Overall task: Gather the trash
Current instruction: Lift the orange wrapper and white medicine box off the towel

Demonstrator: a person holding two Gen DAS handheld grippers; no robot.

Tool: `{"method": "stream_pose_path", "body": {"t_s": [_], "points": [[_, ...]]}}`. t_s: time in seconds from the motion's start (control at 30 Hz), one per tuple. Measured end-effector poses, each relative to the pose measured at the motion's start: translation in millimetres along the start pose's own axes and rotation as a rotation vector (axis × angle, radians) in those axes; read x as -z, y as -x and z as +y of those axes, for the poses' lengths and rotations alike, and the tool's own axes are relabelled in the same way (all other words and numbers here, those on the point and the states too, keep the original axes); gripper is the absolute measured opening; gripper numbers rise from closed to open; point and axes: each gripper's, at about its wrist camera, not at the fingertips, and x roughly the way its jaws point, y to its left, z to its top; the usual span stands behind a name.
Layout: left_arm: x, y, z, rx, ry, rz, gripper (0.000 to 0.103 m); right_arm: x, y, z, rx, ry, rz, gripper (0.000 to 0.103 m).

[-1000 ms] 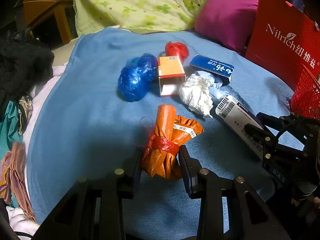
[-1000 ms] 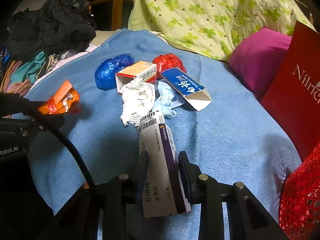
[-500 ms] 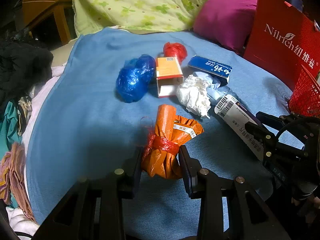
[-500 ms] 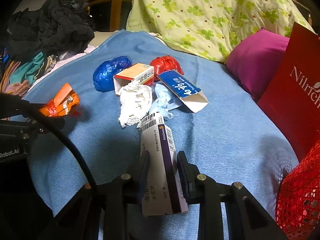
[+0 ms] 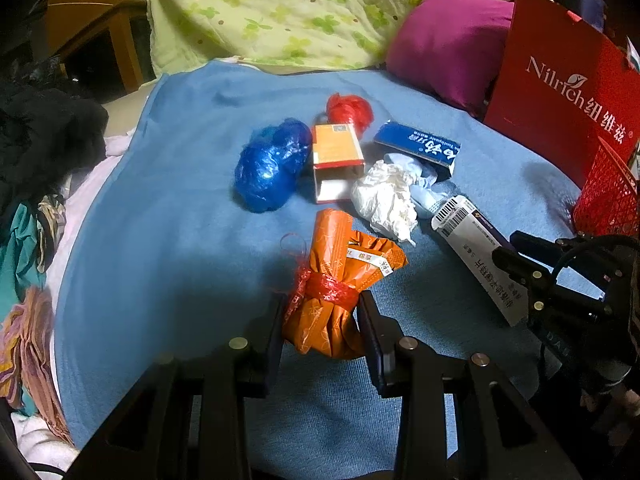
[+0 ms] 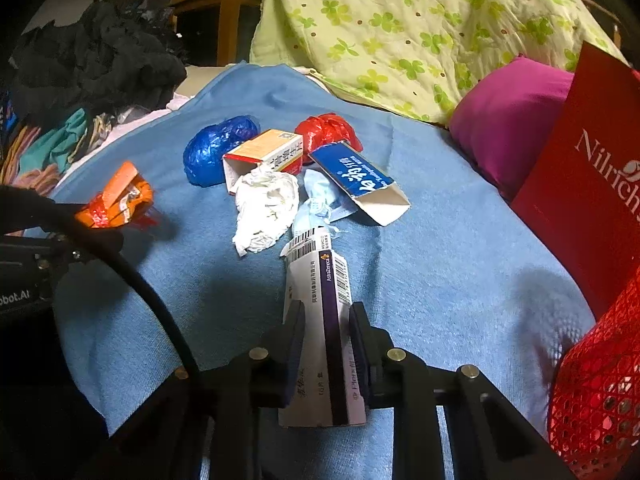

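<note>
My left gripper (image 5: 322, 312) is shut on an orange wrapper bundle (image 5: 336, 280) tied with red string, held just above the blue blanket (image 5: 168, 240). The bundle also shows in the right wrist view (image 6: 116, 200). My right gripper (image 6: 326, 320) is shut on a long white and purple medicine box (image 6: 320, 320), which also shows in the left wrist view (image 5: 476, 252). On the blanket lie a blue plastic ball (image 5: 272, 168), a red plastic ball (image 5: 348, 110), an orange carton (image 5: 336, 160), a blue carton (image 5: 416, 148) and crumpled white paper (image 5: 388, 200).
A red mesh basket (image 6: 600, 380) stands at the right, beside a red paper bag (image 5: 560, 96). A magenta pillow (image 5: 448, 44) and a green flowered quilt (image 5: 280, 8) lie at the back. Dark and coloured clothes (image 6: 88, 72) are piled at the left.
Both grippers have lifted slightly with their loads. The medicine box has risen off the blanket and drawn a little away from the pile.
</note>
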Motion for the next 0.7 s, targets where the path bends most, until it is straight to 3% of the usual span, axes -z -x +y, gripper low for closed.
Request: {"method": "stream_pose_path", "body": {"t_s": [0.23, 0.53, 0.57, 0.63, 0.67, 0.7], "points": [[-2.0, 7.6, -2.9, 0.01, -0.001, -0.017, 0.037, 5.2, -0.3, -19.7, -0.048, -0.086, 0.022, 0.019], [1.9, 2.5, -2.4, 0.015, 0.011, -0.004, 0.037, 9.9, -6.8, -40.1, -0.177, -0.218, 0.045, 0.022], [1.8, 2.0, -2.2, 0.016, 0.013, -0.002, 0.037, 9.5, -7.7, -40.8, -0.177, -0.225, 0.049, 0.028], [2.5, 1.3, -1.7, 0.02, 0.017, -0.002, 0.037, 8.6, -9.4, -41.4, -0.189, -0.235, 0.058, 0.052], [2.6, 1.1, -1.8, 0.021, 0.017, -0.002, 0.037, 8.6, -7.8, -41.8, -0.198, -0.244, 0.043, 0.075], [2.9, 1.0, -1.8, 0.023, 0.018, -0.002, 0.037, 8.8, -4.5, -41.7, -0.199, -0.25, 0.014, 0.076]]}}
